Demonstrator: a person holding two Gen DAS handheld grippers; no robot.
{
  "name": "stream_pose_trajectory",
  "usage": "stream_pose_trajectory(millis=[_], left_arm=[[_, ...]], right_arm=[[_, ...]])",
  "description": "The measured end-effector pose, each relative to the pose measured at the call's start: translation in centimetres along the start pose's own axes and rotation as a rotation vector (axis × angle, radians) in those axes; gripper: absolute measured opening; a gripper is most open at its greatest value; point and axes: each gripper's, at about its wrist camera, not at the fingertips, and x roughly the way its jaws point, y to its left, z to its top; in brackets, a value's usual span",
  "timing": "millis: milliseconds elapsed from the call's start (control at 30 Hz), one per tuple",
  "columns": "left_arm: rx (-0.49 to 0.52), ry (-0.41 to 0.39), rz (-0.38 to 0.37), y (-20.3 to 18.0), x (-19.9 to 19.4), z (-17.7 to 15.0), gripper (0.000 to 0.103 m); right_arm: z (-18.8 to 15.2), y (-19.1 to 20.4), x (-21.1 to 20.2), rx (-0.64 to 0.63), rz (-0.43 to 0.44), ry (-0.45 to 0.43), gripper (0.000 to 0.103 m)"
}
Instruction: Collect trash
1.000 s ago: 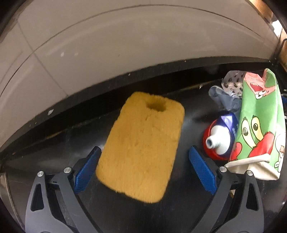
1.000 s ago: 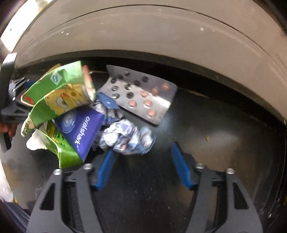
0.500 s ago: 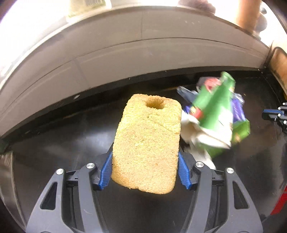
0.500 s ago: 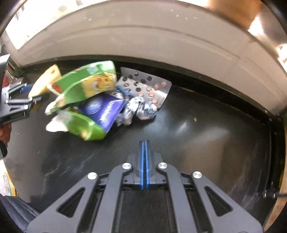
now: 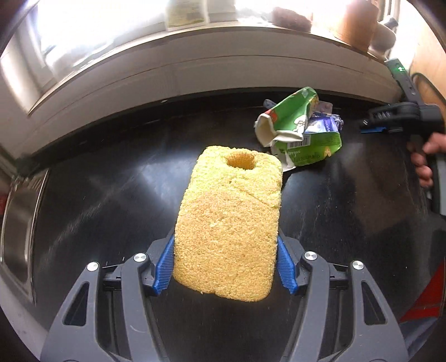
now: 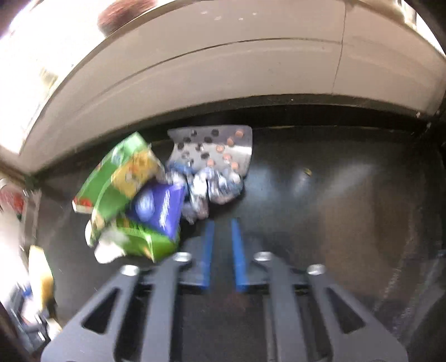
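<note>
My left gripper [image 5: 225, 264] is shut on a yellow sponge [image 5: 231, 222] with a round hole near its far end, held above the black counter [image 5: 97, 208]. A trash pile lies at the back: a crumpled green carton [image 5: 295, 125] and a purple wrapper [image 5: 323, 125]. In the right wrist view the carton [image 6: 122, 178], the purple wrapper [image 6: 159, 208], a crumpled blue-white wrapper [image 6: 211, 186] and a silver pill blister [image 6: 217, 147] lie just beyond my right gripper [image 6: 223, 250]. Its blue fingers stand a narrow gap apart with nothing between them. The right gripper also shows in the left wrist view [image 5: 373, 128].
A pale wall [image 5: 195, 69] and sill run behind the counter. A metal sink rim [image 5: 19, 222] is at the left. A red object [image 5: 423, 300] sits at the right edge. Jars stand on the sill [image 5: 356, 25].
My left gripper closed on the sponge and lifted it back from the pile. My right gripper shut fully, then parted slightly and moved closer to the trash.
</note>
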Motion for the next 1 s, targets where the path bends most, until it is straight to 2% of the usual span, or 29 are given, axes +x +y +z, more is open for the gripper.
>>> stream_pose_trajectory(millis=[33,100,200,300,433,533,600,833,1000], left_arm=[[-0.014,0.002,0.006,-0.1,-0.1,0.0,0.061],[-0.034,0.0,0.022,0.2,-0.8,-0.2,0.061],[-0.054,0.005,0.038,-0.1,-0.4,-0.3,0.061],[-0.066,0.014,0.047,-0.6,0.5,0.3,0.061],[-0.058,0.02,0.046,-1.3,1.3,1.3,0.061],[-0.045,0.02,0.037,-2.1,1.7,2.0,0.061],[-0.027,0.021,0.026,-2.8,1.9,2.4,0.061],[0.018,0.004,0.007,-4.0,0.8,2.9,0.061],[0.024,-0.003,-0.013,-4.5,-0.4,2.3,0.061]], right_arm=[[0.5,0.1,0.0,0.007,-0.004,-0.029,0.072],[1.0,0.1,0.4,-0.01,-0.012,-0.03,0.072],[2.1,-0.3,1.9,0.004,-0.004,0.004,0.064],[2.6,-0.6,2.8,0.011,0.018,0.034,0.062],[2.9,-0.9,3.9,0.048,0.098,0.082,0.061],[2.7,-1.0,4.3,0.07,0.158,0.106,0.046],[2.5,-0.9,3.9,0.065,0.164,0.101,0.04],[-0.3,0.1,-1.8,-0.013,0.107,0.0,0.038],[-4.7,0.8,-7.6,-0.114,0.024,-0.039,0.038]])
